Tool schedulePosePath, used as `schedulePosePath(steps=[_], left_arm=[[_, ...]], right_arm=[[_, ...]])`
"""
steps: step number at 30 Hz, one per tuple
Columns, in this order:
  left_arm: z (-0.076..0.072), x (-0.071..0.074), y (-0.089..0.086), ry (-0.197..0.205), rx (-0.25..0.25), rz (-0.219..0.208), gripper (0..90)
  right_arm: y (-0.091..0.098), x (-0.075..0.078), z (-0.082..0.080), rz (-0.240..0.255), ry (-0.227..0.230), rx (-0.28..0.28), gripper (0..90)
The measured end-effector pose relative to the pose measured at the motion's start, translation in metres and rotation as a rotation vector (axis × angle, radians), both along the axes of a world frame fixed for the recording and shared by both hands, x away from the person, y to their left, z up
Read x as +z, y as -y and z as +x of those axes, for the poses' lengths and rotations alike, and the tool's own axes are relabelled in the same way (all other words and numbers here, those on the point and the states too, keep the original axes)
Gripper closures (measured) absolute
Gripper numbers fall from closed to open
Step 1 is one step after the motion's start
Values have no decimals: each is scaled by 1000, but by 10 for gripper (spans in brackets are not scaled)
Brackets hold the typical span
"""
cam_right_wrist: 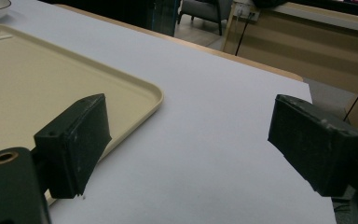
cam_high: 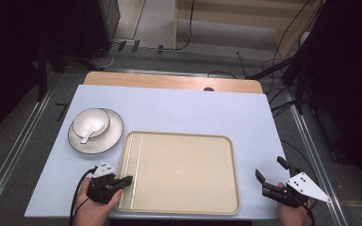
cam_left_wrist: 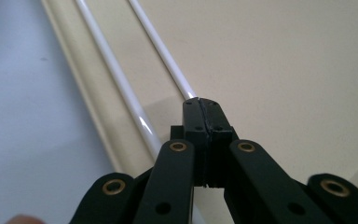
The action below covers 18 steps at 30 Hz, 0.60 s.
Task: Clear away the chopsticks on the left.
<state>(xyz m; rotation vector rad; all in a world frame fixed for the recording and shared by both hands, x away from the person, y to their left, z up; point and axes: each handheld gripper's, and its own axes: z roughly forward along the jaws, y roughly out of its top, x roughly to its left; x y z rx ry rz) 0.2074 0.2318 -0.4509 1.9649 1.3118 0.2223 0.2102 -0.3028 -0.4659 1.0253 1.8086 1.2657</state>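
**Left jaws pinched on a chopstick in the tray, right jaws spread**

From the high view we see the beige tray [cam_high: 184, 172] on the pale blue table [cam_high: 179, 113], with two white chopsticks lying side by side along its left edge. Our left gripper [cam_high: 128, 180] reaches over that edge, tips at the right chopstick [cam_high: 136, 172], just beside the left chopstick [cam_high: 127, 169]. Our right gripper [cam_high: 269, 171] rests off the tray's right side, jaws spread with nothing between them. A plate [cam_high: 116, 133] carrying a bowl [cam_high: 91, 121] and a spoon [cam_high: 90, 133] sits behind the tray's left corner.

In the left gripper view the jaws meet, pinching the end of the right chopstick [cam_left_wrist: 165, 55].

In the right gripper view the jaws stand wide apart over bare table, the tray's corner [cam_right_wrist: 135, 100] beside one of them.
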Motion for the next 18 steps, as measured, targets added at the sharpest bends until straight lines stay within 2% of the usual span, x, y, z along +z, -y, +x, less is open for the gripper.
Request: schedulePosePath(steps=[4, 8, 9, 11, 15, 18], left_arm=[[2, 4, -9, 27, 24, -22, 823], [4, 6, -15, 39, 31, -45, 732], [5, 7, -16, 49, 33, -49, 705], [6, 7, -19, 100, 36, -46, 634], [7, 11, -25, 136, 61, -64, 556], [9, 14, -25, 153, 60, -48, 448]], right_arm=[[1, 0, 0, 0, -1, -3, 130], [0, 0, 0, -1, -2, -1, 130], [0, 0, 0, -2, -2, 0, 130], [0, -1, 0, -2, -4, 0, 130], [1, -1, 0, -2, -5, -2, 130], [1, -1, 0, 1, -5, -4, 130]])
